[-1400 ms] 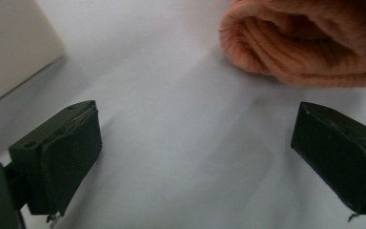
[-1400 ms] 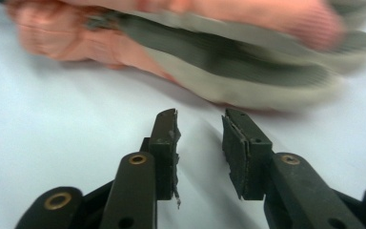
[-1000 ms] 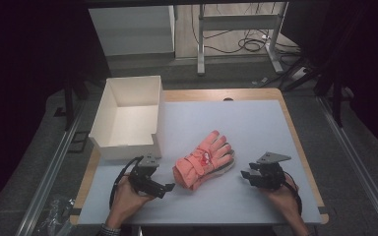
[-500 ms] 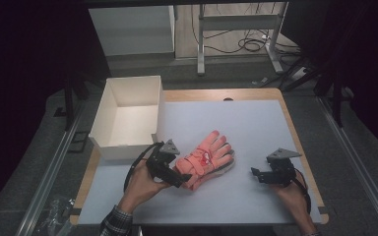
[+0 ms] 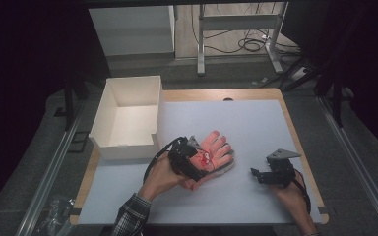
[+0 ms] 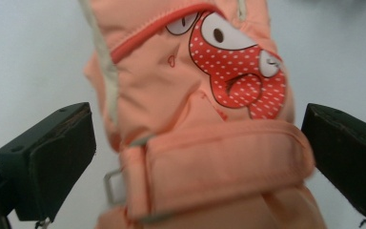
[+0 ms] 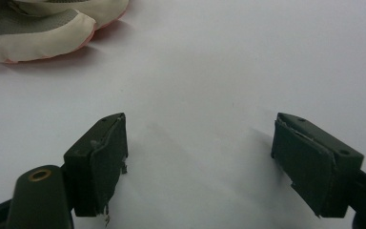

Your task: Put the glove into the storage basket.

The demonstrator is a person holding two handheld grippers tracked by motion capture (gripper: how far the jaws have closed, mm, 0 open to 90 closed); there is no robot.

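**Glove between spread fingers on a pale worktop**

A pale sheet covers the wood-edged worktop [image 5: 256,123]; a white box [image 5: 128,118] sits at its far left corner, and dark floor, cables and a metal frame lie beyond. The orange glove [image 5: 215,152] lies flat, its long axis slanting from cuff nearest the person to fingertips away and right. The left gripper [image 6: 200,157] straddles the cuff strap, fingers [image 6: 52,157] wide, not pressing. The right gripper [image 7: 200,157], fingers just opened wide with nothing between, rests apart from the glove.
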